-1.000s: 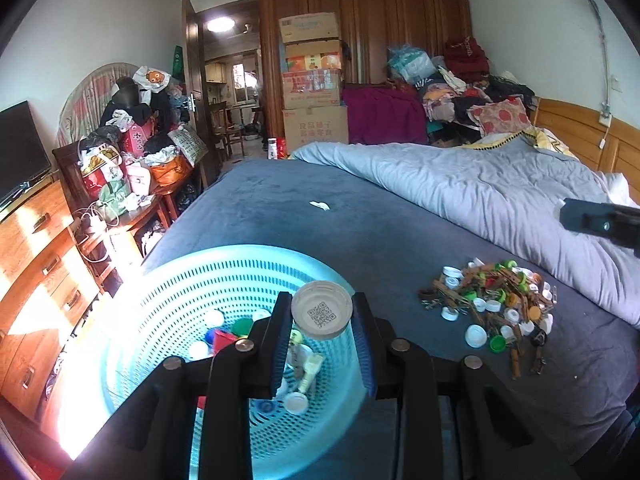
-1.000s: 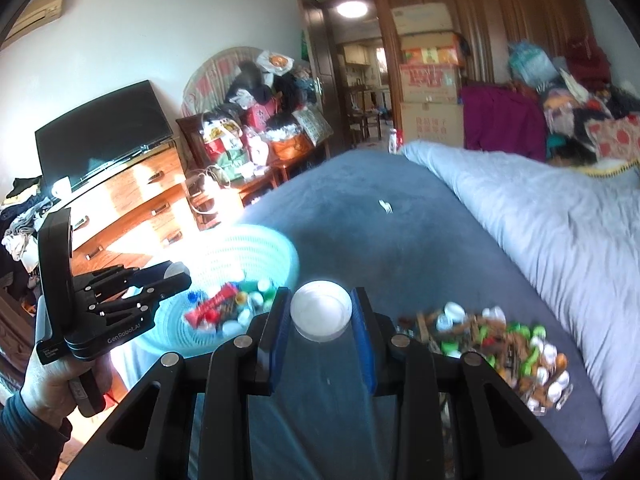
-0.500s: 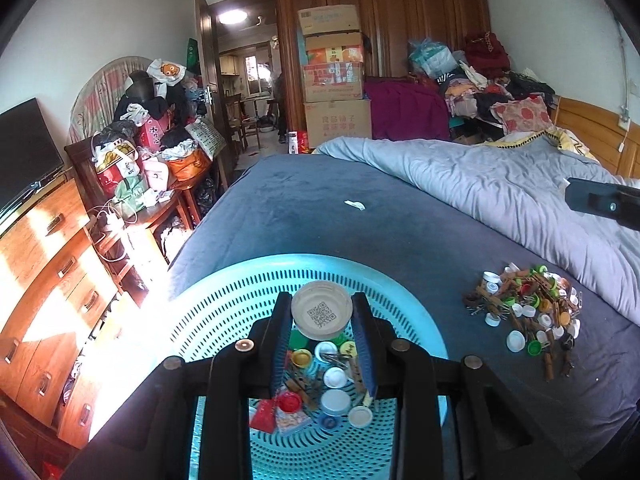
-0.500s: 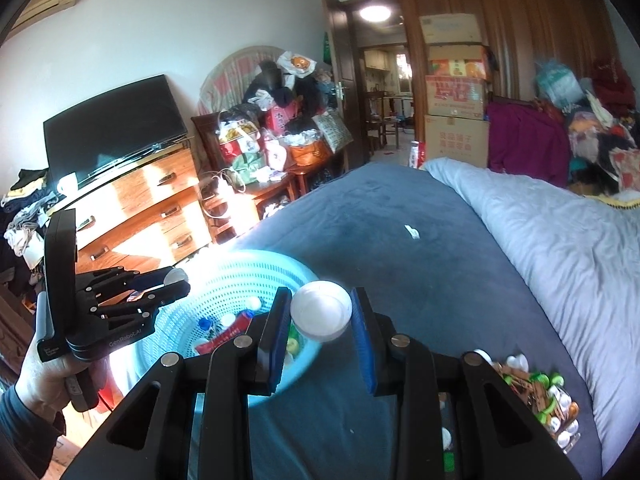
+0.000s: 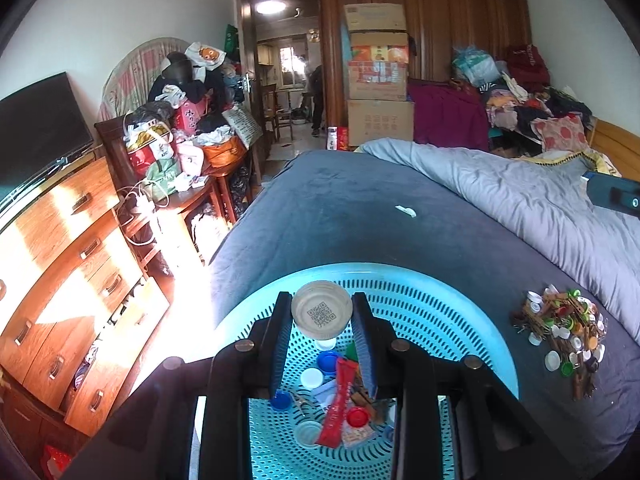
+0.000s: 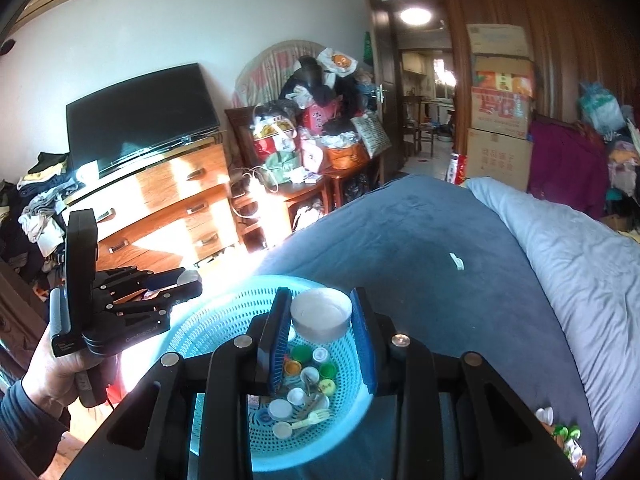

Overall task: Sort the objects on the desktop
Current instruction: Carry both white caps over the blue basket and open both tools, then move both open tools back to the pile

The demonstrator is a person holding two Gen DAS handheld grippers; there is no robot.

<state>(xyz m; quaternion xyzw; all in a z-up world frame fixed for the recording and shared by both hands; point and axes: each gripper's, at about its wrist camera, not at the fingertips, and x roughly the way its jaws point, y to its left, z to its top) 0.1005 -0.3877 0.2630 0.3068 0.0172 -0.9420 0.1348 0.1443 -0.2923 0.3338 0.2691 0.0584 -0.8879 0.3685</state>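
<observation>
My left gripper (image 5: pixel 322 312) is shut on a tan round lid (image 5: pixel 322 309) with a QR code, held over the light blue perforated basket (image 5: pixel 440 312). The basket holds several bottle caps and a red sachet (image 5: pixel 338 404). My right gripper (image 6: pixel 321 314) is shut on a white round lid (image 6: pixel 320 314), also above the basket (image 6: pixel 208 328). In the right wrist view a hand holds the left gripper (image 6: pixel 176 286) at the basket's left rim. A pile of mixed caps and small bits (image 5: pixel 560 332) lies on the dark blue bed cover to the right.
The basket sits near the bed's left edge (image 5: pixel 224 248). A wooden dresser (image 5: pixel 60 280) with a TV (image 6: pixel 140 116) stands left, beside a cluttered side table (image 5: pixel 180 168). A grey quilt (image 5: pixel 520 208) covers the bed's right half. A small white scrap (image 5: pixel 406 211) lies mid-bed.
Both grippers have swung left with their lids, from beside the cap pile to over the basket. The pile now sits far right in both views.
</observation>
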